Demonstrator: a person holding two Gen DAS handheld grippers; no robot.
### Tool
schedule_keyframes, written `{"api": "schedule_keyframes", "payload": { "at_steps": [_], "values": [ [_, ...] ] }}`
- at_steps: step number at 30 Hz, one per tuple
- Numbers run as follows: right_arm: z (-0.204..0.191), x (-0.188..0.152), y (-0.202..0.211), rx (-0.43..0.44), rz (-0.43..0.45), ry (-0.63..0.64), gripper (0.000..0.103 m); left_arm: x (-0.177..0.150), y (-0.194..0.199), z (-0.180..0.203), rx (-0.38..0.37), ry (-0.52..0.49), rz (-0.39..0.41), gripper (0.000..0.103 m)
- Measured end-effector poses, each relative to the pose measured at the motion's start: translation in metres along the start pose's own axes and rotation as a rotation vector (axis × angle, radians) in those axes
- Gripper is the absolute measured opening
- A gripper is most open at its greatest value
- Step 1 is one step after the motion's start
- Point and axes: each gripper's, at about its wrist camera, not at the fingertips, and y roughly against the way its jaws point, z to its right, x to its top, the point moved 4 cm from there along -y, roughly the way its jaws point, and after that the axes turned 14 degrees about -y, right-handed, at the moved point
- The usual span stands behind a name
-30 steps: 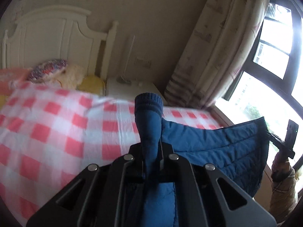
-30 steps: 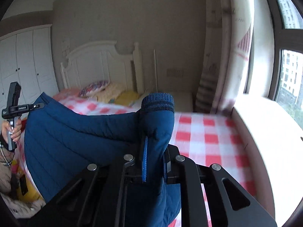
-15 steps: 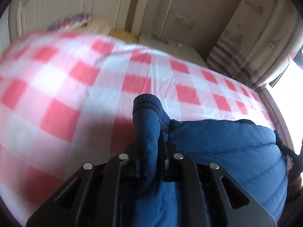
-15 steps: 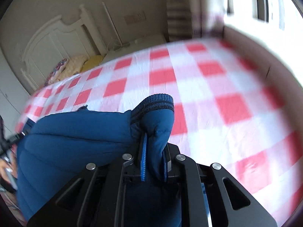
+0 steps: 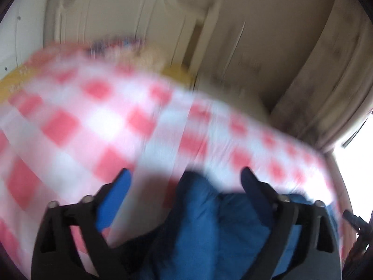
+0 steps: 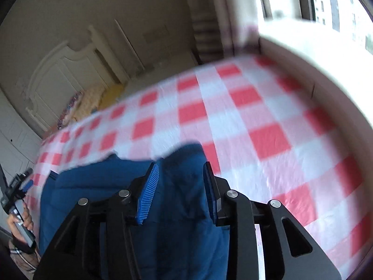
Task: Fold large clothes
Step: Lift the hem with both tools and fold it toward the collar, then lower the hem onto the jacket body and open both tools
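While earlier clamped on the blue jacket [image 5: 205, 221], left gripper [image 5: 186, 175] gapes wide, right gripper [image 6: 180, 165] just parting

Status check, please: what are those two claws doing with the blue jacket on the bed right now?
Left claw wide open, just released. Right claw just opening, padded blue quilted jacket loose between its pads. Jacket down on red-and-white checked bedspread. Nothing in the way.

window [image 6: 326, 4] glare, heavy motion blur, fisheye
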Motion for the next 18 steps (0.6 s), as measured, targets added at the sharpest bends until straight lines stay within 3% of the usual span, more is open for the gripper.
{"api": "schedule_keyframes", "payload": {
  "at_steps": [4, 5, 6, 7, 8, 10, 13, 18],
  "values": [
    [-0.082, 0.010, 0.045, 0.093, 0.091, 0.159, 0.029, 0.044, 0.052, 0.064, -0.033, -0.140, 0.118, 0.100],
    [-0.101, 0.007, 0.052, 0.109, 0.109, 0.198, 0.040, 0.050, 0.060, 0.085, -0.020, -0.203, 0.133, 0.100],
    [-0.117, 0.005, 0.055, 0.121, 0.123, 0.227, 0.070, 0.054, 0.066, 0.100, -0.010, -0.246, 0.148, 0.100],
    [-0.129, 0.003, 0.057, 0.131, 0.135, 0.249, 0.089, 0.056, 0.072, 0.120, -0.001, -0.302, 0.168, 0.100],
    [-0.143, -0.004, 0.062, 0.142, 0.169, 0.285, 0.098, 0.056, 0.074, 0.134, 0.003, -0.338, 0.178, 0.101],
    [-0.163, -0.018, 0.063, 0.149, 0.210, 0.363, 0.098, 0.051, 0.072, 0.155, 0.008, -0.391, 0.173, 0.101],
    [-0.171, -0.032, 0.047, 0.116, 0.182, 0.399, 0.098, 0.035, 0.048, 0.165, 0.045, -0.402, 0.117, 0.101],
    [-0.159, -0.049, -0.006, 0.062, 0.090, 0.373, 0.098, -0.009, -0.020, 0.159, 0.089, -0.393, -0.062, 0.101]
  ]
}}
